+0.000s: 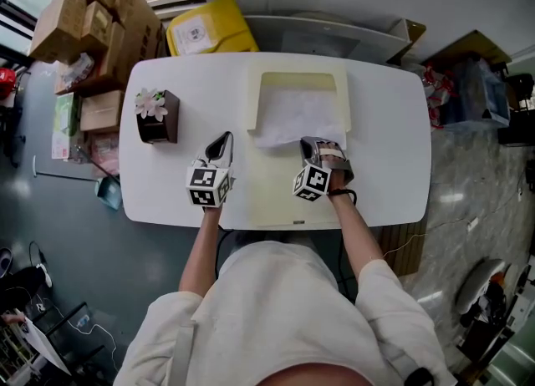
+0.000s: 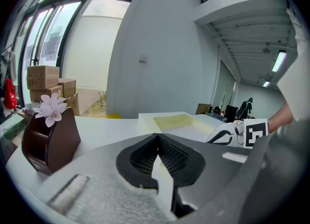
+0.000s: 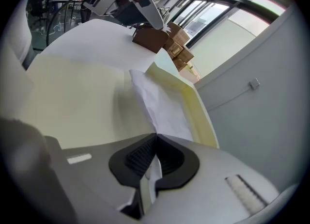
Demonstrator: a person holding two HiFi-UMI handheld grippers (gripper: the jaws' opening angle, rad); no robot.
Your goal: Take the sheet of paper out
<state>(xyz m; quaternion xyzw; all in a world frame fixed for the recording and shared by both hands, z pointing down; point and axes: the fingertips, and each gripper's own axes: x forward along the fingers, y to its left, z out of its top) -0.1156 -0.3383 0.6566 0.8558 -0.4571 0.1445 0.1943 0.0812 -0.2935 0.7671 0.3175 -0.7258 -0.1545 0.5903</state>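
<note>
A pale yellow folder lies open in the middle of the white table. A white sheet of paper sticks partly out of its far pocket. My right gripper is shut on the sheet's near edge, and in the right gripper view the paper runs from the pocket into the closed jaws. My left gripper hovers just off the folder's left edge, its jaws closed. A pale strip shows between them; I cannot tell what it is.
A brown holder with pink flowers stands on the table left of the left gripper. Cardboard boxes are stacked beyond the table's far left corner, next to a yellow bin. The table's near edge runs just in front of the person.
</note>
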